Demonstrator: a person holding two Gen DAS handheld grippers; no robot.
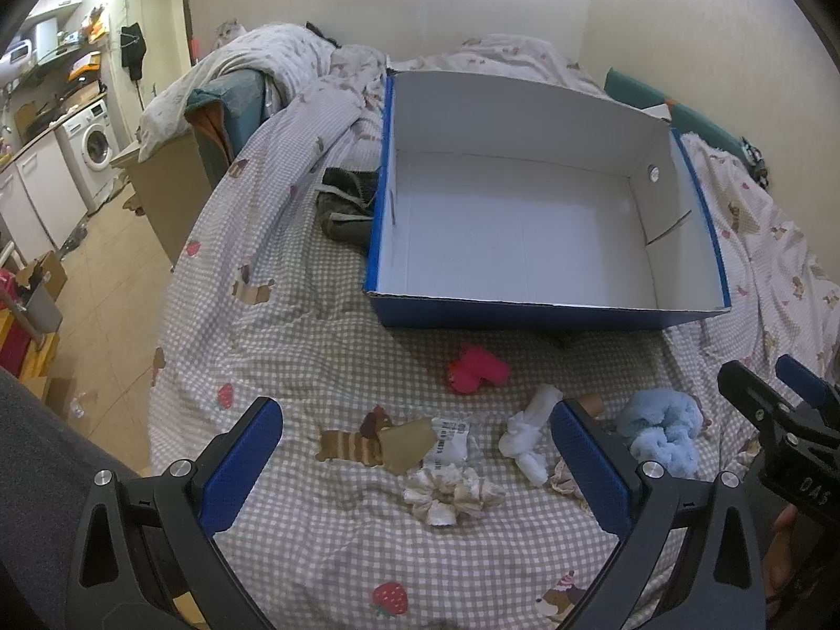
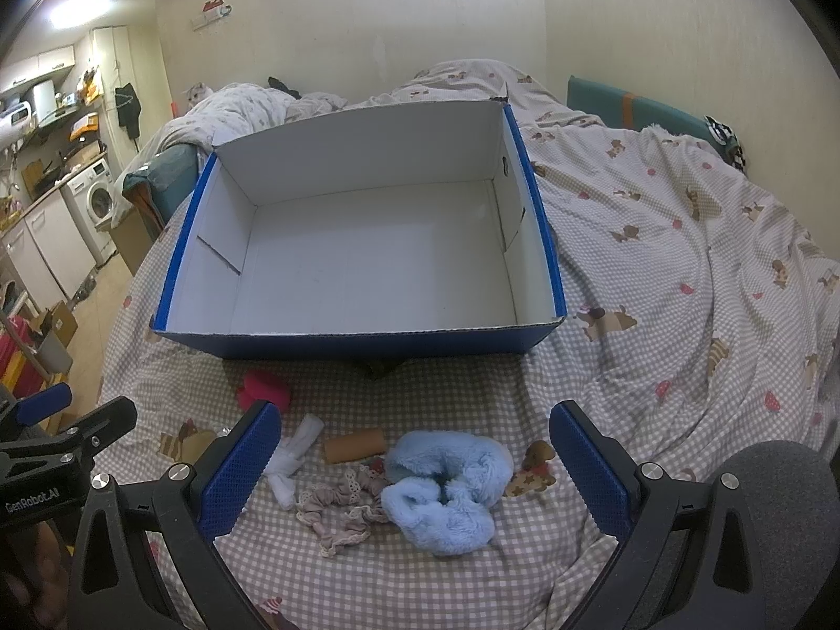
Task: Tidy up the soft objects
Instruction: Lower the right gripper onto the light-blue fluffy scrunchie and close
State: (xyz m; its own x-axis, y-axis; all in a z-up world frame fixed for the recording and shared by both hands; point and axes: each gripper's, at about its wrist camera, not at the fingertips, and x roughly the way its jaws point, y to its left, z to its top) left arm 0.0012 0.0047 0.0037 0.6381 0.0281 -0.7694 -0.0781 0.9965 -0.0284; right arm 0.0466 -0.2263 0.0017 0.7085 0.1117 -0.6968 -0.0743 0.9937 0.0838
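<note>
Checked bedspread (image 1: 294,273) covers the bed. Blue box (image 2: 367,344) with white inside sits on it, open top, nothing in it. Soft items lie in front of the box's near wall: fluffy blue piece (image 2: 446,488) biggest, then pink plush (image 1: 479,368), beige lace scrunchie (image 2: 336,514), cream scrunchie (image 1: 451,493), knotted white cloth (image 1: 527,441). Left gripper (image 1: 415,467) jaws wide apart, holding nothing, above the cream scrunchie. Right gripper (image 2: 415,467) likewise apart, over the fluffy blue piece.
</note>
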